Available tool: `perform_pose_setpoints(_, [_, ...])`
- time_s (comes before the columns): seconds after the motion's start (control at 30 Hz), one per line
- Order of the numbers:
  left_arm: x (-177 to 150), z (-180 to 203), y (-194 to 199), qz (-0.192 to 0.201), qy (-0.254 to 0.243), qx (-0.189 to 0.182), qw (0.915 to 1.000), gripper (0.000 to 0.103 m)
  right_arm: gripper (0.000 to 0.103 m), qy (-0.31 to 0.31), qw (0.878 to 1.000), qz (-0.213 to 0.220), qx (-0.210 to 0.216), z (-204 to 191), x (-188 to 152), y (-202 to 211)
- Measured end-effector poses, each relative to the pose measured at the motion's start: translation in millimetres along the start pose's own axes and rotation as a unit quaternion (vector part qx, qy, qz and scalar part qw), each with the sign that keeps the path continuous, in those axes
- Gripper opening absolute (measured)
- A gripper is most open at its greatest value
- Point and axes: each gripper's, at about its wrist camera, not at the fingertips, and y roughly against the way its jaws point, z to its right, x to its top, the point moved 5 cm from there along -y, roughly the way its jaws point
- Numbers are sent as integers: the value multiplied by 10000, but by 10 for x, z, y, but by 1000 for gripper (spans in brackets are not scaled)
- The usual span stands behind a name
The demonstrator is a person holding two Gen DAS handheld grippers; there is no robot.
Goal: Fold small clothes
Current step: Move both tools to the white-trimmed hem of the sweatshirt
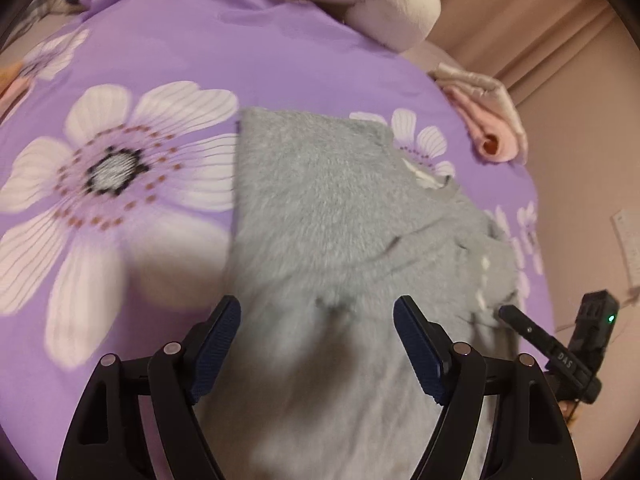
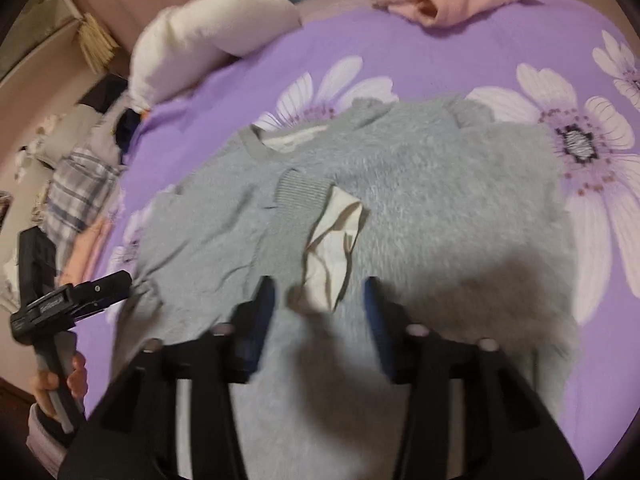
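Left wrist view: I see my left gripper (image 1: 317,322) with its jaws set wide, nothing between the pads, held above the near part of a grey fleece sweater (image 1: 320,208). The sweater lies flat on a purple bedsheet (image 1: 180,48) printed with large white flowers. One sleeve is folded in across the body on the right side. At the far right edge of the bed sits a folded pink garment (image 1: 490,124). At the far end lies a white pillow (image 1: 380,4). My right gripper (image 1: 516,318) enters at the lower right, its tip over the right edge of the sweater; from this side I cannot tell its jaw state.

Right wrist view: my right gripper (image 2: 320,304) shows its jaws partly apart, at a medium gap. A white care label (image 2: 334,240) on the sweater (image 2: 440,184) lies just beyond the gap; the pads do not press on it or on the fabric, as far as the blur allows. The ribbed cuff (image 2: 302,188) of the folded sleeve lies on the body, touching the far end of the label. The neck opening (image 2: 276,142) faces the far left. My left gripper (image 2: 108,284) appears at the left edge, over the left side of the sweater, gripped by a hand (image 2: 60,380). A plaid cloth (image 2: 80,188) lies on the far left.
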Motion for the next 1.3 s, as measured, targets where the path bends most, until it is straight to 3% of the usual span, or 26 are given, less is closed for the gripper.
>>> perform_pose_setpoints(0.13, [-281, -241, 310, 26, 173, -29, 9998, 81, 61, -43, 9999, 144, 29, 99, -208, 404])
perform_pose_setpoints(0.33, [-867, -541, 554, -193, 547, -329, 9978, 83, 65, -592, 9981, 174, -94, 507, -704, 877])
perform_pose_setpoints(0.47, [-1195, -512, 648, -356, 693, -902, 9929, 83, 65, -809, 9965, 67, -193, 698, -1035, 1049])
perform_pose_setpoints(0.6, [-1390, -340, 722, -427, 515, -1108, 9916, 83, 66, -1102, 9938, 82, -81, 830, -1247, 1176])
perform_pose_setpoints(0.73, [-1504, -290, 740, -375, 510, -1118, 9917, 84, 65, -1221, 9919, -108, 340, 777, -1482, 1178])
perform_pose_setpoints(0.87, [-1624, -298, 743, -598, 823, -1822, 9780, 84, 66, -1308, 9874, -231, 866, 665, -1667, 1175])
perform_pose_setpoints(1.0, [-1690, -277, 720, -643, 771, -1824, 9781, 85, 65, -1340, 9825, -330, 1253, 507, -1828, 1168])
perform_pose_setpoints(1.3, [-1451, -183, 531, -698, 902, -2009, 9730, 85, 68, -1436, 9795, -291, 1380, 435, -1702, 1041])
